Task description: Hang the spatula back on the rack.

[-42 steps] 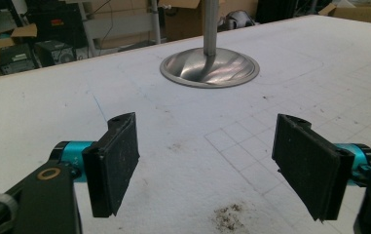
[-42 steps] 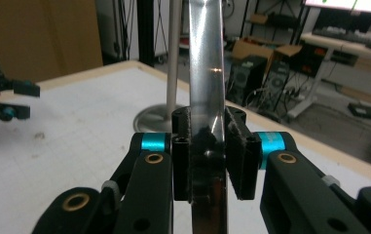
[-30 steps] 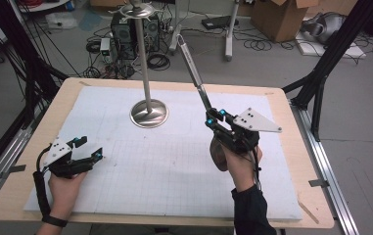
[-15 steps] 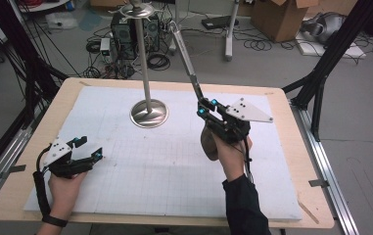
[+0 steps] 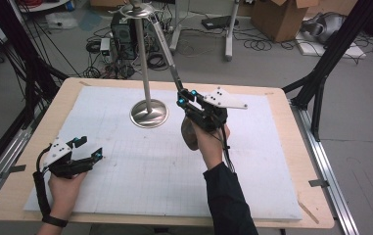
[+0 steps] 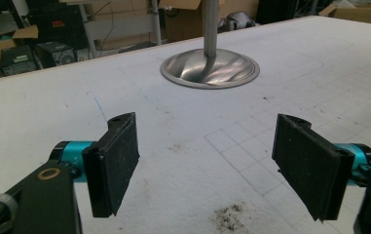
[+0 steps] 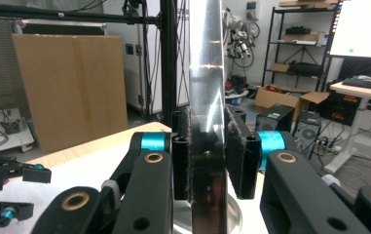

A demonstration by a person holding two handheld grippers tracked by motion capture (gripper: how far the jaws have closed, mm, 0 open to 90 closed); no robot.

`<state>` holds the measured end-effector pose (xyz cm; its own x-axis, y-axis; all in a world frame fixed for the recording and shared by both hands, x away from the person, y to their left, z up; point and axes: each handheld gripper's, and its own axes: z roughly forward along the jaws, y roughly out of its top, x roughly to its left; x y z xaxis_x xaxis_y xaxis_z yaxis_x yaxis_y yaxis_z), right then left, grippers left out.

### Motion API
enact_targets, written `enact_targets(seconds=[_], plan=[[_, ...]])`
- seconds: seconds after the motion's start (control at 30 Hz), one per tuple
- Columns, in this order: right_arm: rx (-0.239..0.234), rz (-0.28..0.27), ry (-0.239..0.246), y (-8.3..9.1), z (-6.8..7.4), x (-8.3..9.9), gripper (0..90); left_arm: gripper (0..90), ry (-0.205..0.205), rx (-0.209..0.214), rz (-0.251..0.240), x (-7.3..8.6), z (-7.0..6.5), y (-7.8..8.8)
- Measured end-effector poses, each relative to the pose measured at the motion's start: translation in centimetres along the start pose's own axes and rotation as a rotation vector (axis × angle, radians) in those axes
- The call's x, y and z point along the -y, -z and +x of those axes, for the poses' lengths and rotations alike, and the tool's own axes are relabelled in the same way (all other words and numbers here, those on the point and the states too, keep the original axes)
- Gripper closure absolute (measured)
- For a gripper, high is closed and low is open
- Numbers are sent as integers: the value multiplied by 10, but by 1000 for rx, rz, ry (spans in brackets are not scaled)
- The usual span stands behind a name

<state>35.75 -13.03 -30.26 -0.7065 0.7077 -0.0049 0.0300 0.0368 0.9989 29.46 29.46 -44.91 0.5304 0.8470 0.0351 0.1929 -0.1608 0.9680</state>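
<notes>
A shiny metal stand has a round base on the white gridded mat and a thin upright pole. My right gripper hovers just right of the base, shut on a second metal rod. That rod leans up and to the left toward the stand's top. In the right gripper view the rod runs upright between the shut pads. My left gripper rests low at the mat's near left, open and holding nothing. Its view faces the base between wide-apart pads.
The mat covers a wooden table. Black frame legs stand at the table's far corners. On the floor behind are a computer tower, cables and cardboard boxes.
My right gripper has carried the rod to the left and farther from me, closer to the stand. The left gripper has stayed put.
</notes>
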Motion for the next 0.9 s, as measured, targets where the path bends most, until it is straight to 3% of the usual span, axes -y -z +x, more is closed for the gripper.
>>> enact_targets(seconds=[0.3,0.9], plan=[[9,19,-21,-12,-2,8,754,254,-1,1,3,0,0,0],[-46,9,-55,-44,-11,27,752,254,-7,-2,7,0,-1,-1]])
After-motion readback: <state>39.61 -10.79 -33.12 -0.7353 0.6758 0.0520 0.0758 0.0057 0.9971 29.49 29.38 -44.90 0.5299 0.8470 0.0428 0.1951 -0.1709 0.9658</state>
